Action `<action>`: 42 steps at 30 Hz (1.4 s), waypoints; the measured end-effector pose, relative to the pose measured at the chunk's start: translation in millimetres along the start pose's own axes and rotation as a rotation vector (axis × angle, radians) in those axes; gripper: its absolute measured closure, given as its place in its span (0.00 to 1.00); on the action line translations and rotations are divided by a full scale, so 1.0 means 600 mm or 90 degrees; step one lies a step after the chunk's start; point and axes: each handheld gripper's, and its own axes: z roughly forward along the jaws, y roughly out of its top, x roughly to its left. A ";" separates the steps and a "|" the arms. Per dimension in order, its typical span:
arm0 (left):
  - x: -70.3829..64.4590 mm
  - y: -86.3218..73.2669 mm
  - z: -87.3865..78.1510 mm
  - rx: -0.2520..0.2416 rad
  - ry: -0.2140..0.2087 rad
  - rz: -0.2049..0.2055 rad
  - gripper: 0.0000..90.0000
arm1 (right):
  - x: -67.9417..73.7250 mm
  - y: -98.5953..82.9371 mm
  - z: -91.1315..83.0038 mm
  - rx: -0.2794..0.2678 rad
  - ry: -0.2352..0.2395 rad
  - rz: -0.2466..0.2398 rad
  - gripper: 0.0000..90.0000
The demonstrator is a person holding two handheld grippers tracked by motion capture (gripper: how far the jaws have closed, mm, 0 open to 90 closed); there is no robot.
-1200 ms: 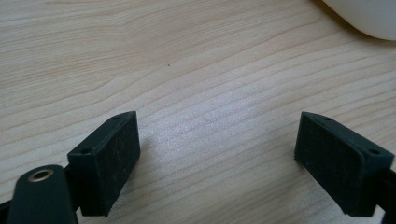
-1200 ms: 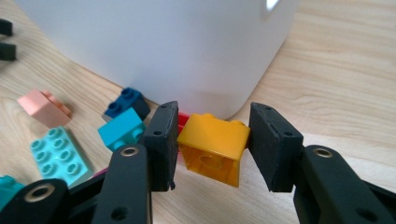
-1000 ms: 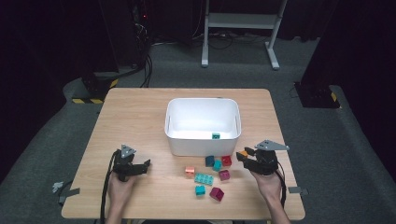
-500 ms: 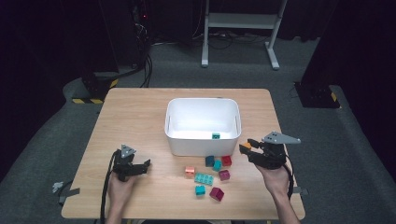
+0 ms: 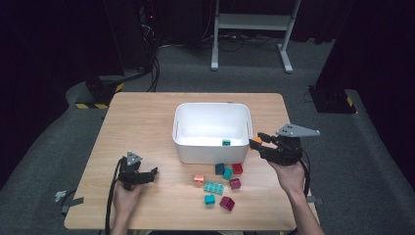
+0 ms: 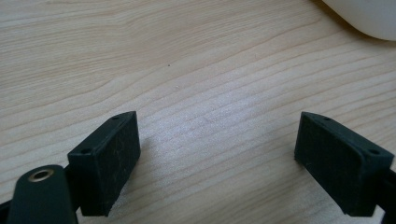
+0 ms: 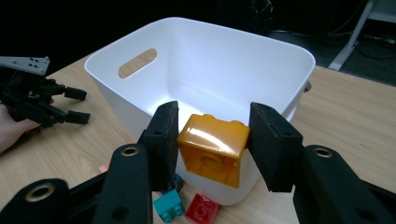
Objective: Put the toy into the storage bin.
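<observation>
Orange block (image 7: 214, 148) pinched between the two black jaws of the right gripper (image 7: 214, 140), raised off the table (image 5: 147, 117) just outside the right wall of the white tub (image 5: 211, 126), level with its rim. Tilted, studs up and away toward the tub, hollow underside facing the camera in the right gripper view; long axis across the jaws. White tub standing at the table's centre, toward the far edge, with one teal block (image 5: 226, 142) against its near wall inside. Right forearm in from the near right corner, hand (image 5: 288, 174) under the gripper, wrist bent so the jaws aim left at the tub, grey plate on top. Left hand (image 5: 126, 196) resting near the near left corner, left gripper (image 5: 147, 176) lying low on the wood, jaws spread wide over bare tabletop, aimed right. Between tub and near edge, loose blocks: teal flat piece (image 5: 214, 187), dark magenta block (image 5: 226, 203), red block (image 5: 237, 168), salmon block (image 5: 198, 179), small teal block (image 5: 210, 199).
</observation>
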 end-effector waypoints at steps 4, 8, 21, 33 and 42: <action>0.000 0.000 0.000 0.000 0.000 0.000 0.16 | 0.001 0.015 0.006 0.000 0.005 -0.006 0.60; 0.000 0.000 0.000 0.000 0.001 0.001 0.16 | -0.005 0.038 0.021 -0.003 0.015 0.000 0.60; 0.001 0.000 0.000 0.000 0.000 0.002 0.16 | -0.012 0.070 0.080 0.012 0.026 0.004 0.60; 0.001 0.000 0.000 -0.001 0.000 0.001 0.16 | -0.017 0.083 0.142 0.041 0.031 0.011 0.60; 0.001 0.000 0.000 -0.001 0.000 0.001 0.16 | -0.022 0.080 0.177 0.072 0.027 0.006 0.60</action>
